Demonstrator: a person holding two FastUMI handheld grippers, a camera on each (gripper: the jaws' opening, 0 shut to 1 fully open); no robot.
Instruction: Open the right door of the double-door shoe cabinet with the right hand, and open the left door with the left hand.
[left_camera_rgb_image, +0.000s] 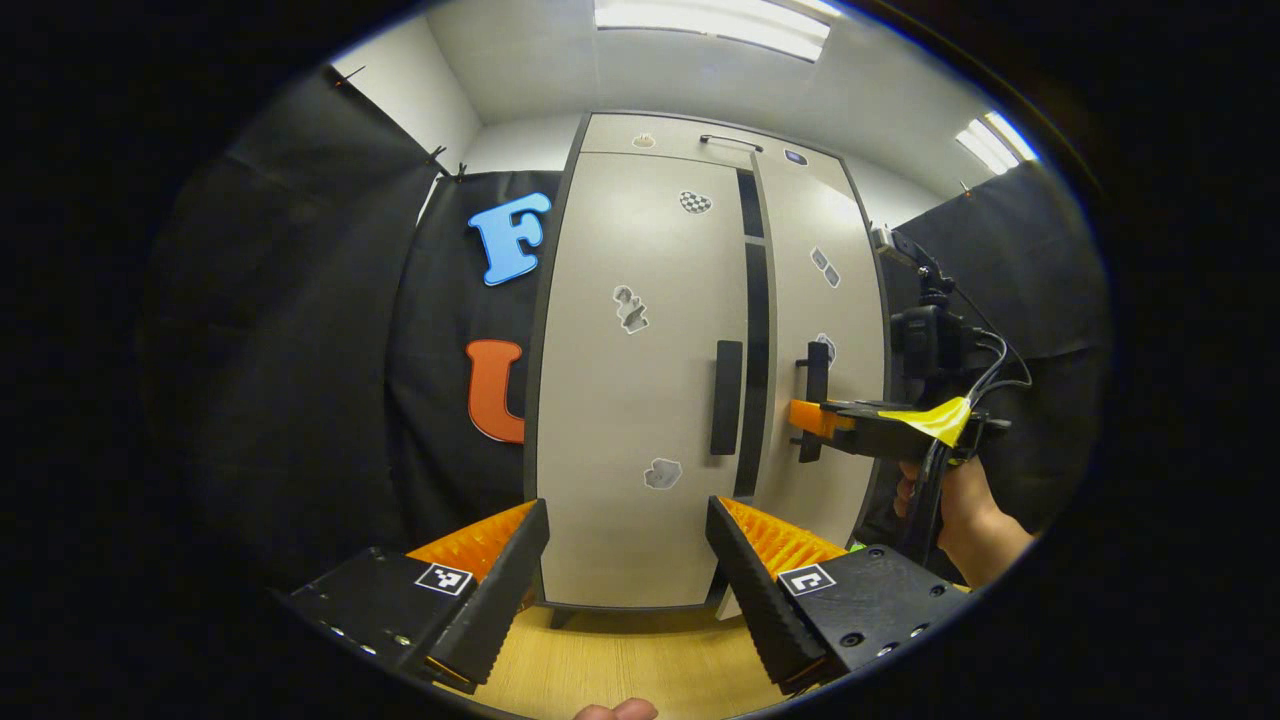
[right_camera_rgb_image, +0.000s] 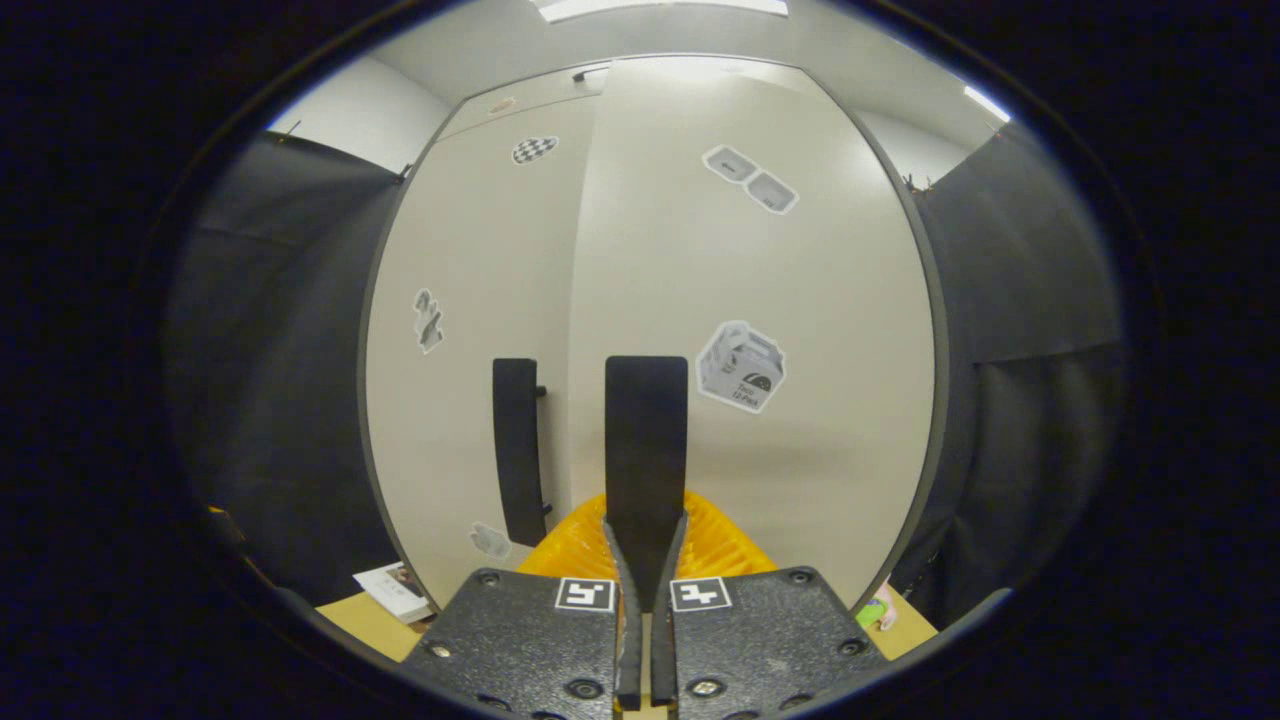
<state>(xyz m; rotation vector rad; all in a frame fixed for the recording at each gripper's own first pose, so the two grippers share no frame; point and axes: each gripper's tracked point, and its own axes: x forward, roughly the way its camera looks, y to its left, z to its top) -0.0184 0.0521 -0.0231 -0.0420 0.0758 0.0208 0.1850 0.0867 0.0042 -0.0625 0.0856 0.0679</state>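
Observation:
The beige double-door shoe cabinet faces me. In the left gripper view its left door (left_camera_rgb_image: 640, 420) is closed, and its black handle (left_camera_rgb_image: 727, 397) hangs a little beyond my open left gripper (left_camera_rgb_image: 626, 510), which holds nothing. The right door (left_camera_rgb_image: 820, 300) stands slightly ajar, with a dark gap at the middle seam. My right gripper (left_camera_rgb_image: 805, 418), held by a hand (left_camera_rgb_image: 975, 520), is at the right door's handle (left_camera_rgb_image: 816, 370). In the right gripper view my right gripper (right_camera_rgb_image: 645, 530) is shut on that black handle (right_camera_rgb_image: 645, 440), and the left door's handle (right_camera_rgb_image: 518, 450) is just to its left.
Black cloth walls close in on both sides. A camera on a stand (left_camera_rgb_image: 930, 335) is at the cabinet's right. The cabinet's top section has a small handle (left_camera_rgb_image: 730, 142). Below lies a wooden floor (left_camera_rgb_image: 620, 660), with a booklet (right_camera_rgb_image: 395, 590) near the cabinet's left foot.

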